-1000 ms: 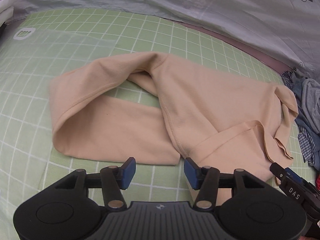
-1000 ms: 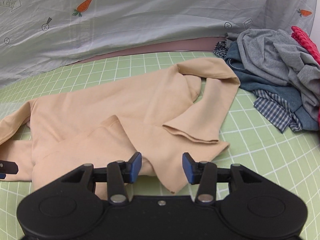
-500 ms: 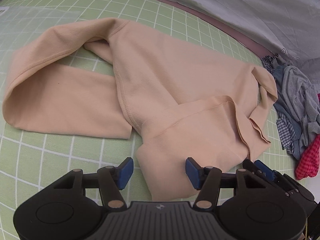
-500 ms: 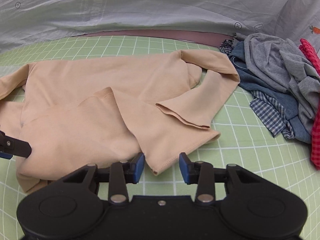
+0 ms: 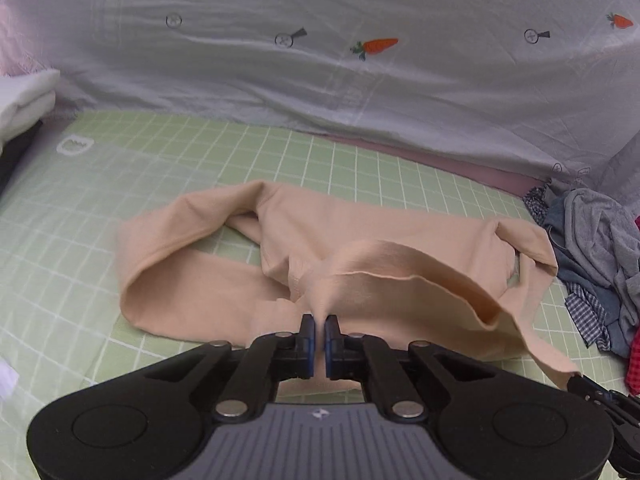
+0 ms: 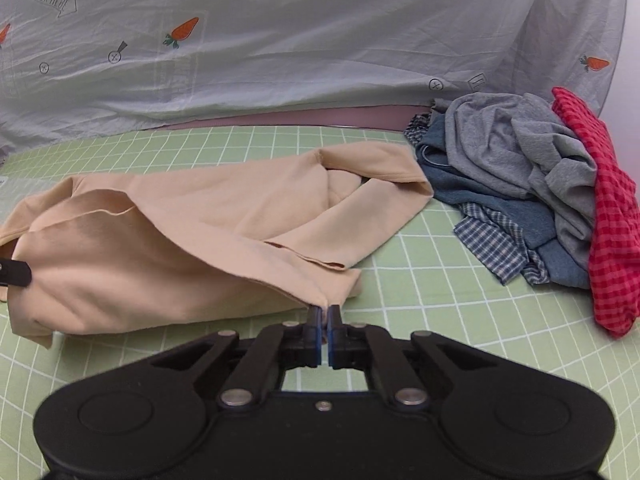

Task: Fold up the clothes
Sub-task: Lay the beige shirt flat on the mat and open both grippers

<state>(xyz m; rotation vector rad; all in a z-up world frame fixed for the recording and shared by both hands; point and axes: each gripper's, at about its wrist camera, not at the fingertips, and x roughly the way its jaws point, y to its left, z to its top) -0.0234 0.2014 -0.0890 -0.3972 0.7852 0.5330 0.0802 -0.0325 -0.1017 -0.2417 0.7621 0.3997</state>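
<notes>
Two grippers, both clamped on the beige top [image 5: 360, 280], each pinching a bunch of its near hem. The left gripper [image 5: 319, 330] has its blue pads pressed together with a peak of cloth rising out of them. The right gripper [image 6: 325, 320] bites the hem's other corner the same way, fabric drawn to a point between its pads. The hem between the two grips is lifted off the mat [image 6: 400, 300] and sags in a loose fold; the rest of the top lies on the mat.

Seen from the top: one sleeve loops out flat on the left gripper's side, the other is folded across the body on the right gripper's side, cuff toward the near edge. A pile of clothes [image 6: 520, 184], grey, denim blue, checked and red, sits just beside that folded sleeve on the mat. Behind the top hangs a pale sheet [image 5: 320, 60] printed with carrots. Far off past the looped sleeve, white folded cloth [image 5: 24, 96] at the mat's edge.
</notes>
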